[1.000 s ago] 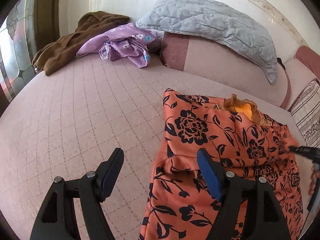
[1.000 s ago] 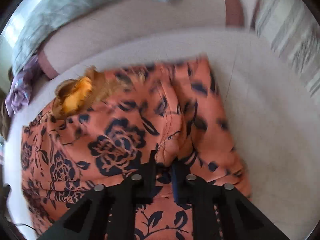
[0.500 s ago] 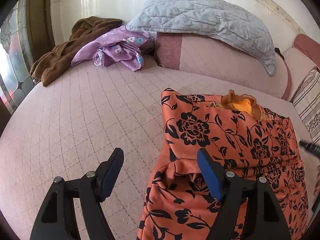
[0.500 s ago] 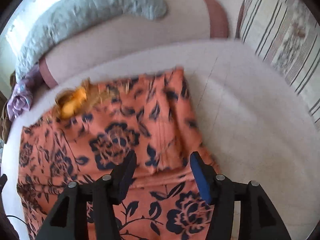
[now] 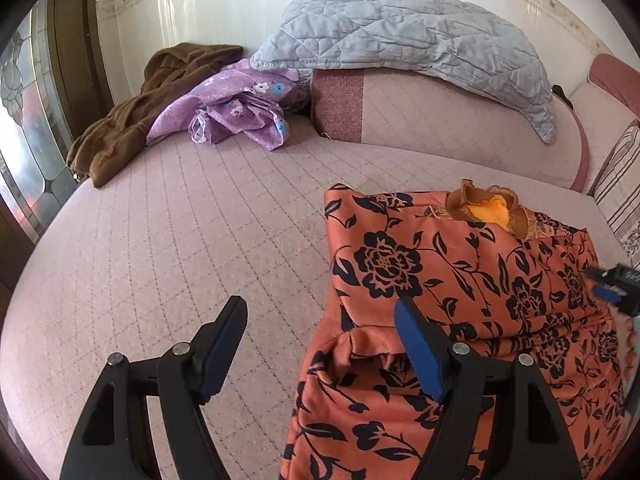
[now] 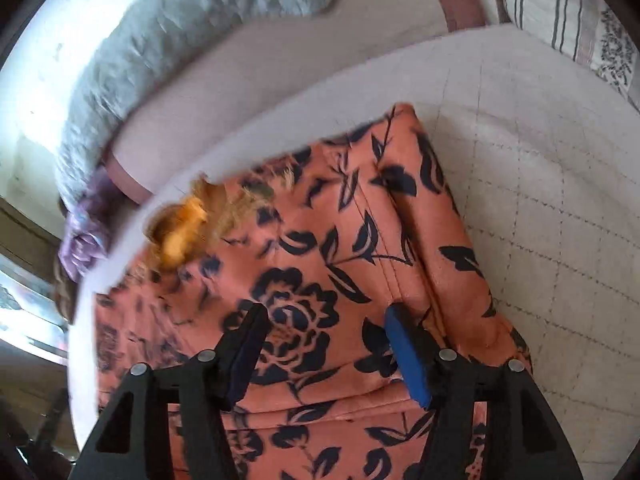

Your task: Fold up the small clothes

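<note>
The orange floral garment [image 5: 460, 280] lies on the pink quilted bed [image 5: 180, 240], part folded, with a yellow-brown ruffle [image 5: 486, 210] at its far edge. The left tongs [image 5: 320, 328] hang open over the garment's left edge; one blue pad is above the cloth, the other above bare bed, and nothing is gripped. The right tongs [image 6: 326, 332] have just been opening and now stand apart over the garment's right half, above a fold line; cloth lies below the gap, not pinched. That view is blurred, so whether the pads brush the cloth is unclear. Behind lie a grey quilted pillow [image 5: 400, 36], a purple flowered cloth [image 5: 240, 112] and a brown garment [image 5: 152, 100]
</note>
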Demonstrator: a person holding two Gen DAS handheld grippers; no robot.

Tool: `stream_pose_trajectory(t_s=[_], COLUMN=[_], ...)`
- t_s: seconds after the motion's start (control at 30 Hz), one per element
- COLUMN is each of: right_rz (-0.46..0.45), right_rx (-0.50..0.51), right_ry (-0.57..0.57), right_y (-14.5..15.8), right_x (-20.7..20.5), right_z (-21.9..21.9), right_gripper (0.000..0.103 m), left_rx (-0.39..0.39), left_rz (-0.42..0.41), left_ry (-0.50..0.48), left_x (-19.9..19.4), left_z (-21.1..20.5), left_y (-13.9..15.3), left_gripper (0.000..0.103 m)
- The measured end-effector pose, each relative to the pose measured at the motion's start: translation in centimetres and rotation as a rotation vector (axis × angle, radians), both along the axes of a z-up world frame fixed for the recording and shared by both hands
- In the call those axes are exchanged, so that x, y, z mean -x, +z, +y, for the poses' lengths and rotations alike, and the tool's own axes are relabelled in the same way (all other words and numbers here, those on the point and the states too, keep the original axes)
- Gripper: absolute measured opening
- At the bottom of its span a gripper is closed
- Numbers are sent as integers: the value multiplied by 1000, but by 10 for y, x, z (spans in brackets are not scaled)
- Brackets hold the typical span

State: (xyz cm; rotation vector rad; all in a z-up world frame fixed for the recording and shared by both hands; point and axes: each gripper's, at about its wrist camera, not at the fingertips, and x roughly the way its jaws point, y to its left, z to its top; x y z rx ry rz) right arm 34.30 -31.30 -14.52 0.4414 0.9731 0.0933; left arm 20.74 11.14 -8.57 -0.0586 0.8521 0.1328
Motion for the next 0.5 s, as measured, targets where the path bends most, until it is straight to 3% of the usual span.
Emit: stream_pose_trajectory(t_s=[0.13, 0.23, 0.43, 0.5], right_rz=[-52, 26, -75, -48], right_rx=[37, 87, 68, 89], right_ry=[49, 15, 49, 55], right_y=[16, -9, 17, 9], right_x=[4, -15, -1, -10], right_z=[14, 4, 13, 12], right_gripper=[71, 71, 72, 74], left_rx=[15, 12, -3, 0], left_rz=[20, 24, 31, 29], left_ry=[10, 4, 7, 7], left_x=[-4, -2, -3, -1], left_z=[0, -2, -4, -5], left_y=[-3, -1, 1, 3], left_gripper=[78, 78, 78, 78])
